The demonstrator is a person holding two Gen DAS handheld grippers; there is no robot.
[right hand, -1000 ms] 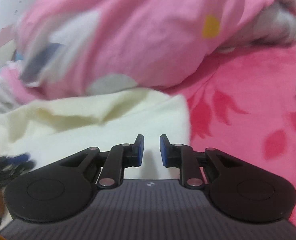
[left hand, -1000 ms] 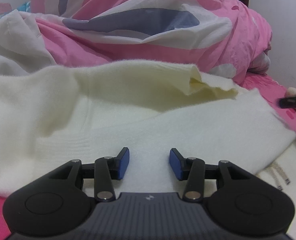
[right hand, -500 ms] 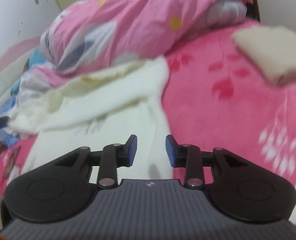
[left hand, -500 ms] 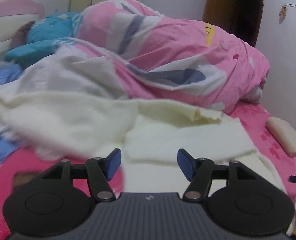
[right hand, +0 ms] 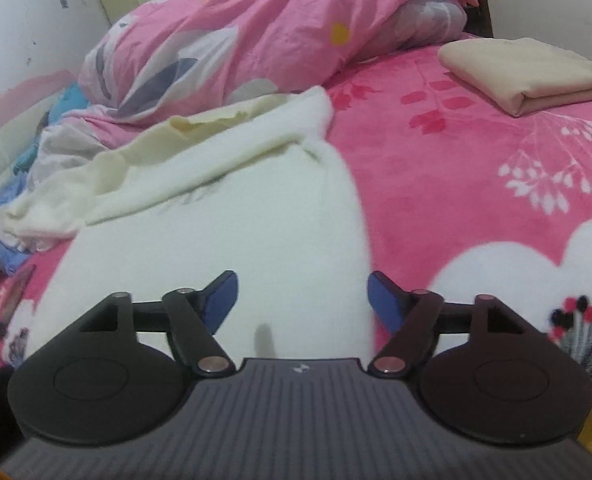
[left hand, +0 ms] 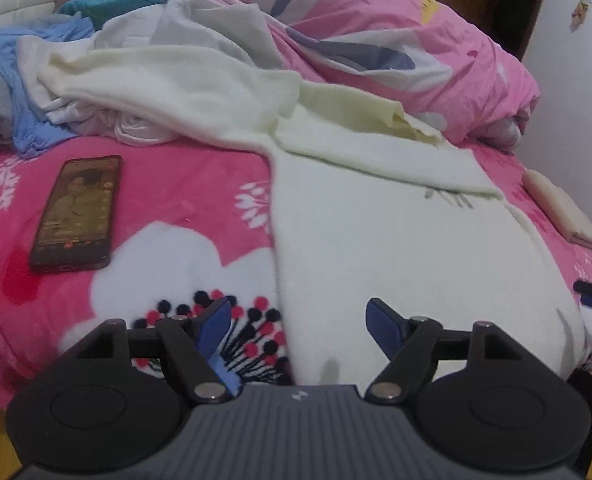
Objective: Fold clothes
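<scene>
Left gripper (left hand: pixel 297 322) jaws wide apart, gripping nothing; right gripper (right hand: pixel 301 298) same. White sweater (left hand: pixel 395 232) flat on pink blanket (left hand: pixel 184 184), one sleeve folded across chest. Phone (left hand: pixel 76 212) at 10 o'clock from left gripper (screen lit). Folded beige cloth (right hand: pixel 523 72) at 1 o'clock from right gripper. Pink duvet (right hand: pixel 256 28) heaped behind sweater, at 12 o'clock.

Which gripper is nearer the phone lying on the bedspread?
Left. The left gripper hangs just right of the phone; the right gripper sits beyond the white garment, phone at far left.
</scene>
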